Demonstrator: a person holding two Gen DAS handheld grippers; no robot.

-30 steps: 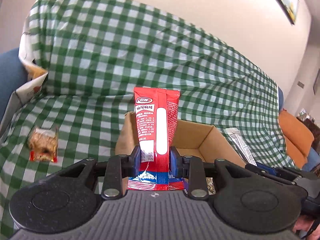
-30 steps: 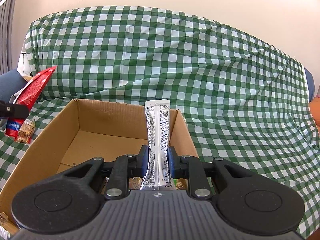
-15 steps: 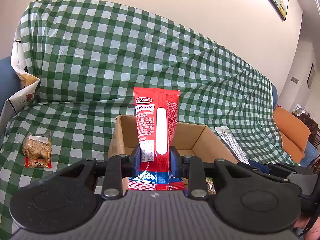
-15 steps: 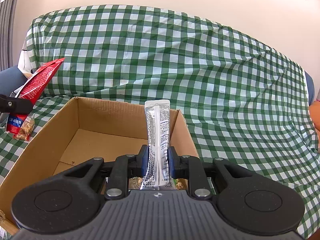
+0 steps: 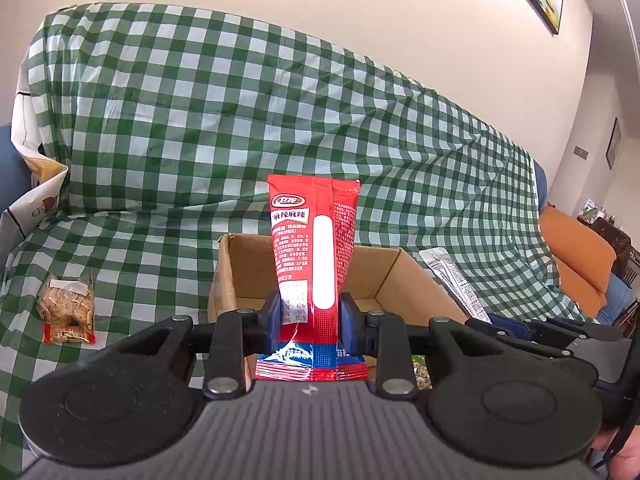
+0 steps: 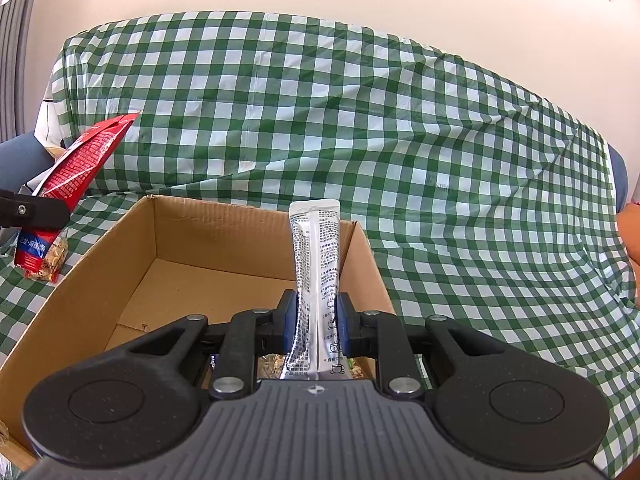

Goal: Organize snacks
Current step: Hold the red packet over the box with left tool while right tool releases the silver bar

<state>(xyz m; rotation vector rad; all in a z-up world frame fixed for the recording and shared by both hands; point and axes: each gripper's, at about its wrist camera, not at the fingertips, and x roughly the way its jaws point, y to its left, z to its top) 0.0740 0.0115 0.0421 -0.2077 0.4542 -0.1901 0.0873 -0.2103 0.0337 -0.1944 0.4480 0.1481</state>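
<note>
A red snack packet (image 5: 316,264) is clamped upright by the left gripper (image 5: 310,318); a silver sachet (image 6: 318,280) is clamped by the right gripper (image 6: 318,320) above the cardboard box (image 6: 200,240).

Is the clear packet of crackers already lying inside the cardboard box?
No, the clear packet of crackers lies on the checked cloth, to the left of the cardboard box and apart from it.

left gripper (image 5: 308,318) clamps red snack packet (image 5: 314,264) upright, above near edge of open cardboard box (image 5: 384,276). clear biscuit packet (image 5: 66,306) lies left on green checked cloth (image 5: 200,140). silver sachet (image 5: 454,280) right of box.
</note>
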